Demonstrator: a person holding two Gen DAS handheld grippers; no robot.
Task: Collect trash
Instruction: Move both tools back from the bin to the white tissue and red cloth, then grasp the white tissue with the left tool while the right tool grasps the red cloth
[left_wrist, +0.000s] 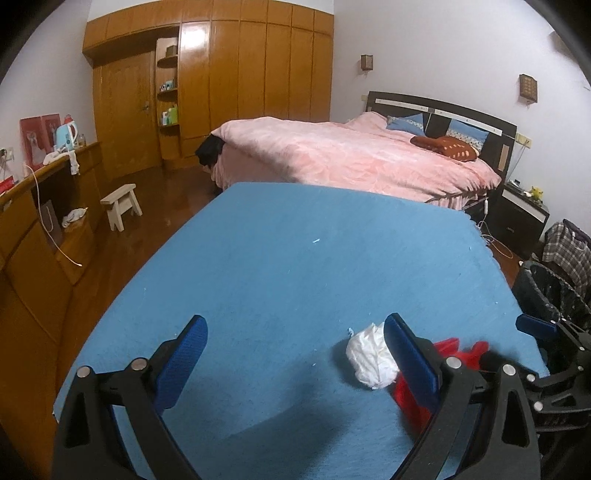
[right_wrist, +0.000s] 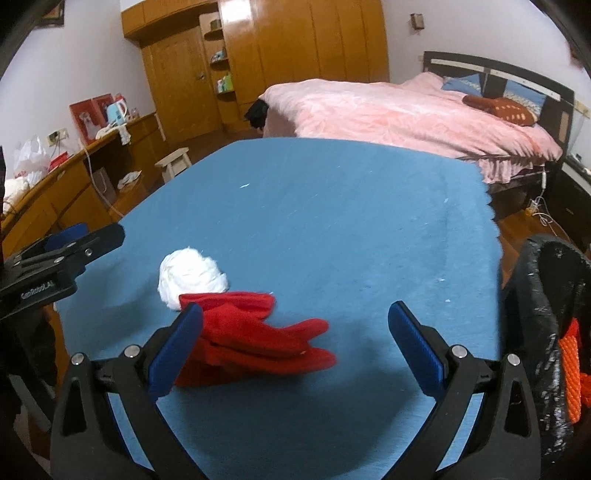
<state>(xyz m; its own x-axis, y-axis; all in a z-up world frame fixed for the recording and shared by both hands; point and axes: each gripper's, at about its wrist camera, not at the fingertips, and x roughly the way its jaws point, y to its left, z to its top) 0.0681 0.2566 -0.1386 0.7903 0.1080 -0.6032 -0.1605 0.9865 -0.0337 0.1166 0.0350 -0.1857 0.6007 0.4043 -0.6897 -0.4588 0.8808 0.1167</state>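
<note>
With both tools spread and empty, the right tool (right_wrist: 295, 332) should be lowered squarely over the red crumple (right_wrist: 255, 339), then closed.

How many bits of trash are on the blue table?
2. A white crumpled paper ball lies toward the table's left side, and a red crumpled piece lies right beside it, touching it, nearer the right gripper. Nothing else is visible there except tiny specks.
</note>
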